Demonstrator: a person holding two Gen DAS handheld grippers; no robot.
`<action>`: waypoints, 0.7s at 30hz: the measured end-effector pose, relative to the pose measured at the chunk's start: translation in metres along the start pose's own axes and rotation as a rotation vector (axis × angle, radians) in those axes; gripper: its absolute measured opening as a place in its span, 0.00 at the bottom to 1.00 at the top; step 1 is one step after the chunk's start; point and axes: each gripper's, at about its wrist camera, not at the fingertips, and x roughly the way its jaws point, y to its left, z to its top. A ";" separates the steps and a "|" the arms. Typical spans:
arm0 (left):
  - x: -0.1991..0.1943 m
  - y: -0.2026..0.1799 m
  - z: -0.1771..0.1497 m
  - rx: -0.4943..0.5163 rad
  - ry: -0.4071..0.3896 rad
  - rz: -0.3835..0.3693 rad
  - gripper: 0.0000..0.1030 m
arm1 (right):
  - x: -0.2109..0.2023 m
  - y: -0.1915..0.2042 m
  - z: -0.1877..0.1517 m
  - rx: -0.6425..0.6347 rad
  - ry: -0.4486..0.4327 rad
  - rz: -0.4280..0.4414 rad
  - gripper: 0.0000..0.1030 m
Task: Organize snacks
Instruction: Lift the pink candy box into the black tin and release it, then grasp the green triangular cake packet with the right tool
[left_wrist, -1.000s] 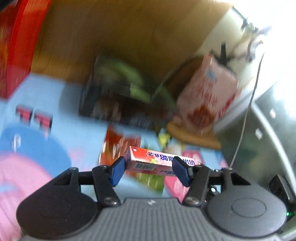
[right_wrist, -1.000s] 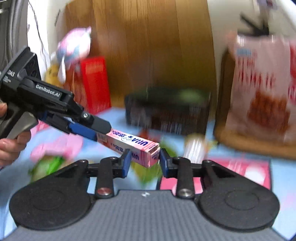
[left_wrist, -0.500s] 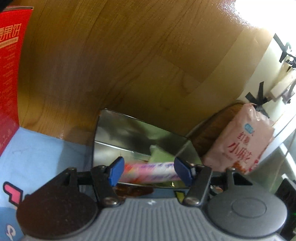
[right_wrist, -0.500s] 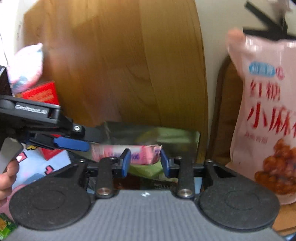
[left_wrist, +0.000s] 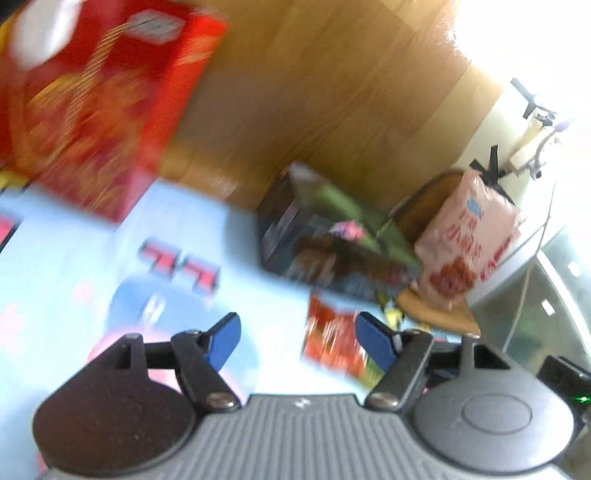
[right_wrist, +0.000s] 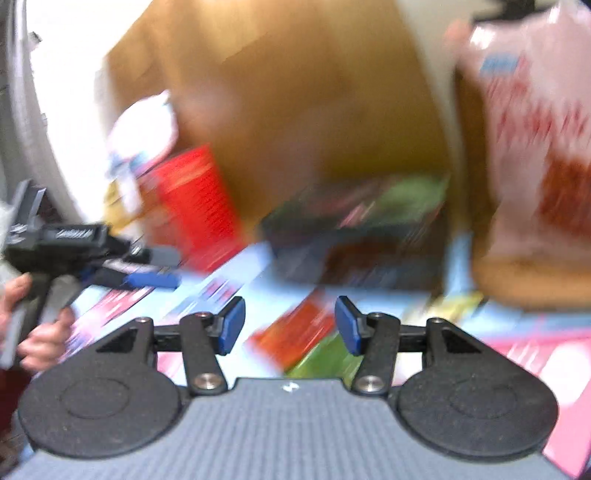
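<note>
Both tongs, left (left_wrist: 297, 343) and right (right_wrist: 290, 325), have just been opening, now empty; pink box (left_wrist: 347, 230) released into dark box (left_wrist: 325, 254), next snack pending.

Heavy motion blur in both views, blown-out daylight glare at upper corners, fisheye-bent edges

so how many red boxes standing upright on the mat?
1. The red box stands at the mat's far left against the wooden board, left of the dark open box. The frames are blurred, so another could be hidden behind it.
</note>
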 end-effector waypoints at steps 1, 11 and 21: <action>-0.010 0.007 -0.013 -0.014 0.014 -0.001 0.69 | -0.004 0.007 -0.012 0.000 0.035 0.031 0.54; -0.072 0.032 -0.092 -0.131 0.009 -0.046 0.67 | -0.024 0.078 -0.067 -0.129 0.179 0.192 0.55; -0.077 0.014 -0.127 -0.135 0.034 -0.161 0.66 | -0.025 0.085 -0.080 -0.101 0.211 0.181 0.55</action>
